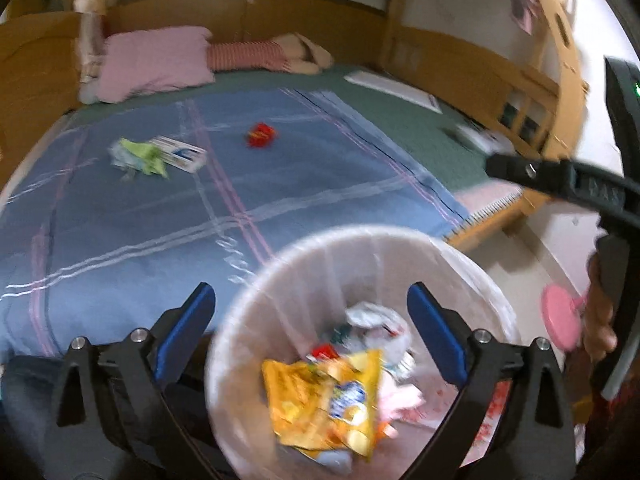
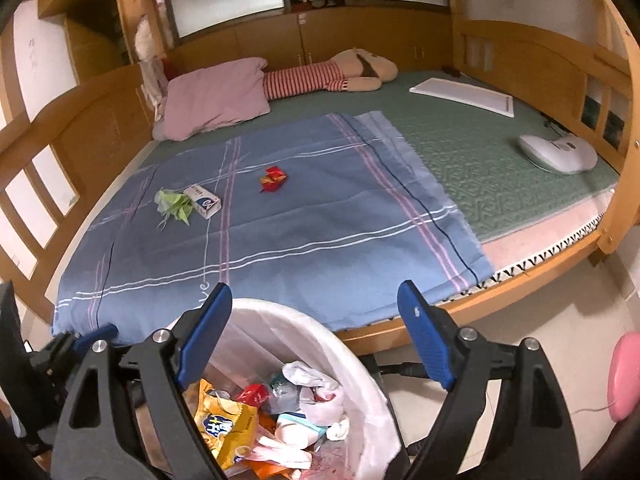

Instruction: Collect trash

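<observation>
Both jaws wide & empty over lined bin point(image 2: 352, 364), yellow chip bag point(image 1: 324, 396) inside, wrappers on bed point(image 2: 320, 216)

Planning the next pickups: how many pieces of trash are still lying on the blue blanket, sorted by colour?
Green: 1, crumpled green wrapper
White and blue: 1, small box
Red: 1, red wrapper
Total: 3 on the blue blanket. The green wrapper and the box lie side by side; the red one lies apart.

White-lined trash bin point(image 2: 360, 364) holding yellow snack bag point(image 2: 224, 424), green wrapper point(image 2: 174, 204), small box point(image 2: 203, 201), red wrapper point(image 2: 273, 178) on bed
</observation>
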The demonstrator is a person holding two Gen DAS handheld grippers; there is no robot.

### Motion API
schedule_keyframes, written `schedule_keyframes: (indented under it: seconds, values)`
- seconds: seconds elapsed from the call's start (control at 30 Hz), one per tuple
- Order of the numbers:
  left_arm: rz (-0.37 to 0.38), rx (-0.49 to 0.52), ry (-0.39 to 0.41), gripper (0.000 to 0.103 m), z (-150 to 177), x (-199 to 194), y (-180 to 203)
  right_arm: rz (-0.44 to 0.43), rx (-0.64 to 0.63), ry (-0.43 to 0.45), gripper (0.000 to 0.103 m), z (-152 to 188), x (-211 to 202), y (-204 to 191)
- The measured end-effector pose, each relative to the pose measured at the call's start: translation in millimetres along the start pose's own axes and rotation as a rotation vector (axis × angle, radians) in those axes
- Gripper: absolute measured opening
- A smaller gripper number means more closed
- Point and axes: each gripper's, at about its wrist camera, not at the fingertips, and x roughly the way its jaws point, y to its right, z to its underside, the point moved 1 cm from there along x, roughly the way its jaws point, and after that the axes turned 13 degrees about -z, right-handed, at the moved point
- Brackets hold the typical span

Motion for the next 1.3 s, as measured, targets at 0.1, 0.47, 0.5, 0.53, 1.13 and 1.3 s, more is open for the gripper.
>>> schedule_keyframes:
  seconds: [0.1, 0.47, 0.5, 0.53, 1.13, 1.3]
  values:
    - [-0.074, -0.041, 0.040, 0.097, -3.5, 4.0, -22.1, -0.010, -0.007, -0.014, 0.083, -2.9, 9.6, -6.3]
    - [-0.297, -0.195, -0.003, 0.043, -35.9, 61.4, -108.0, -0.063, -0.036, -0.069, 0.083, -19.4, 47.6, -38.7]
    - [-0.306, -0.241, -0.029, 0.042, -42.2, 73.3, -120.2, -0.063, -0.043, -0.072, 0.083, -20.7, 50.7, -42.2]
    - [-0.322, -0.272, -0.049, 0.042, -48.1, 82.9, -131.2, -0.065, -0.058, -0.080, 0.083, -23.8, 56.0, -47.7]
    - [-0.581, -0.807, -0.201, 0.100, -47.5, 141.4, -295.3, -0.336, -0.183, -0.329, 0.088, -127.0, 307.9, -161.6]
    - [-0.571, -1.001, -0.184, 0.100, -26.9, 132.5, -319.1, -0.262, -0.162, -0.428, 0.085, -130.3, 416.3, -193.2]
